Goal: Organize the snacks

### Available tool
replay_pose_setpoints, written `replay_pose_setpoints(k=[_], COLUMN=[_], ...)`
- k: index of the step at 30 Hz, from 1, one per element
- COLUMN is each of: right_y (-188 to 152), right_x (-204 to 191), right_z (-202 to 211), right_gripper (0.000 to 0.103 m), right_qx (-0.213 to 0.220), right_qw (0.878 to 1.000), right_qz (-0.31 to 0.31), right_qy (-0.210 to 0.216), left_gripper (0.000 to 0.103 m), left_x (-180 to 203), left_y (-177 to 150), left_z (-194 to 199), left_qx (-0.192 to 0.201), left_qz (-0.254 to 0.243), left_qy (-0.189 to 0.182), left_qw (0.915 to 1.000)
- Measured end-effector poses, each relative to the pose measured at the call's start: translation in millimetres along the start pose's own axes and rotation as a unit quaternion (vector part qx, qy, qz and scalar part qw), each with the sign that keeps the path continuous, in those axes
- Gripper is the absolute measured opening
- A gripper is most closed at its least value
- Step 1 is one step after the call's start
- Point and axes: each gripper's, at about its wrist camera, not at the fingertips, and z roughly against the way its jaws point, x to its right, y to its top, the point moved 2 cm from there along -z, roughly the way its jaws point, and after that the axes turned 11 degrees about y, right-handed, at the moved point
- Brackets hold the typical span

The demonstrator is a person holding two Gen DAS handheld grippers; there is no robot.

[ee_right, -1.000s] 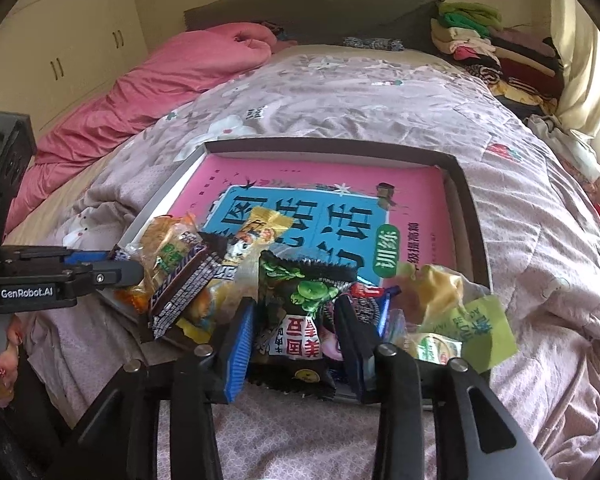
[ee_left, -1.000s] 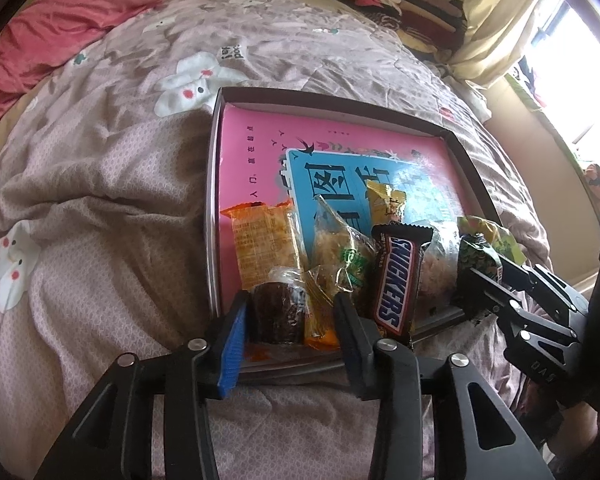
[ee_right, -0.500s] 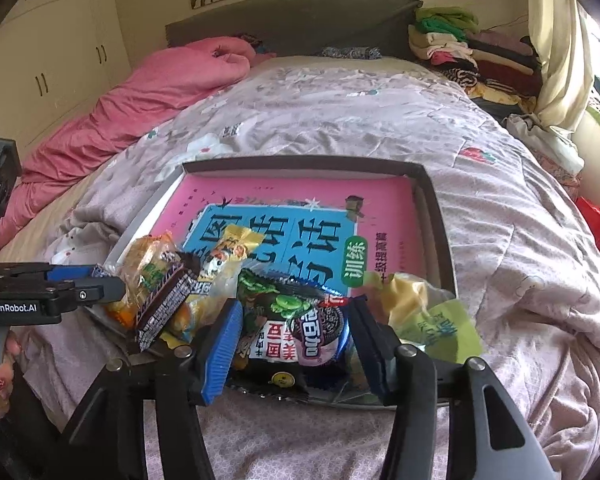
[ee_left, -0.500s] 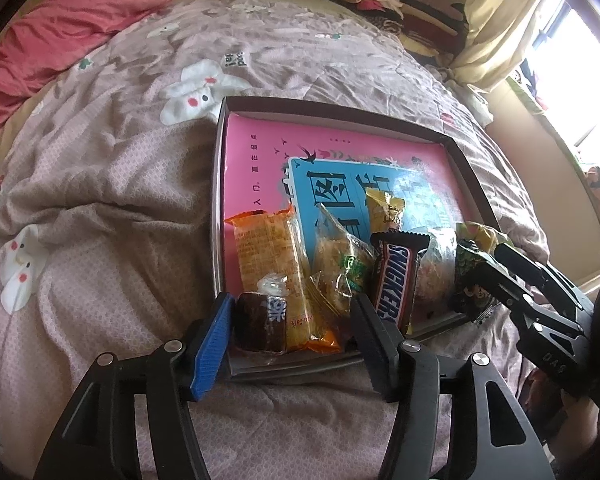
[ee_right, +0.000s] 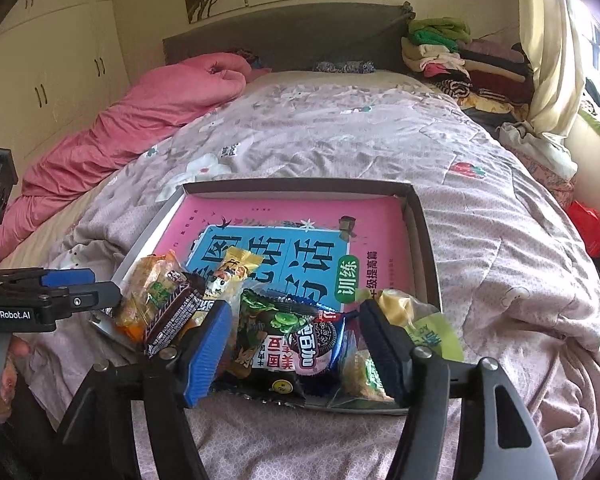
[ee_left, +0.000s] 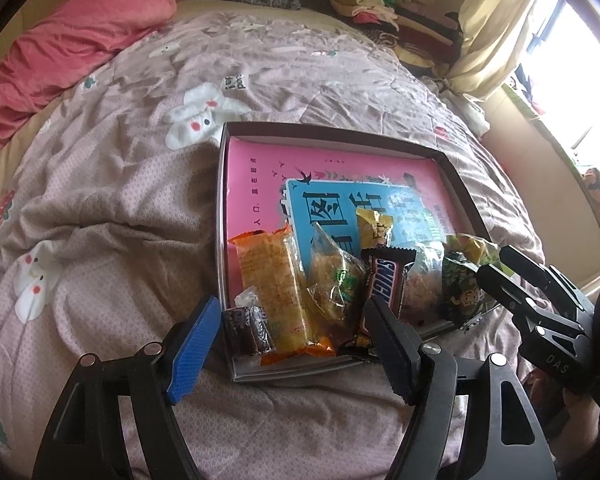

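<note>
A shallow dark box point(ee_left: 340, 130) point(ee_right: 426, 248) with a pink and blue book inside lies on the bed. Several snacks sit in a row along its near edge: a small dark wrapped candy point(ee_left: 250, 328), an orange cracker pack point(ee_left: 272, 284), a clear pastry bag point(ee_left: 336, 284), a Snickers bar point(ee_left: 384, 284) point(ee_right: 172, 314), a green and black pack point(ee_right: 264, 344) and an Oreo pack point(ee_right: 316, 338). My left gripper point(ee_left: 292, 344) is open and empty, just in front of the box edge. My right gripper point(ee_right: 294, 346) is open and empty, its fingers either side of the green pack and Oreo.
The box rests on a rumpled mauve quilt point(ee_left: 112, 200). A pink duvet point(ee_right: 140, 120) lies at the far left, folded clothes point(ee_right: 460, 56) at the far right by the curtain. A light green packet point(ee_right: 432, 336) leans over the box's right near corner.
Both grippers have opened wider and pulled back from the box. The left let go of the dark candy, the right let go of the green pack; both now lie in the box.
</note>
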Motion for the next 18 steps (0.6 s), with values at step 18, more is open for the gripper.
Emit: replay_pose_setpoints(k=[18], right_y=[5.7], right_x=[-19.9], right_z=[44.5], right_gripper=[0.091], right_qx=[0.056], right_qw=[0.998], right_qz=[0.019], right_qy=[0.005], left_gripper=[0.078], left_x=[5.4], left_y=[-7.3], left_z=[33.9], left_qx=[0.027], left_qz=[-0.005], left_qy=[0.012], left_qw=[0.9995])
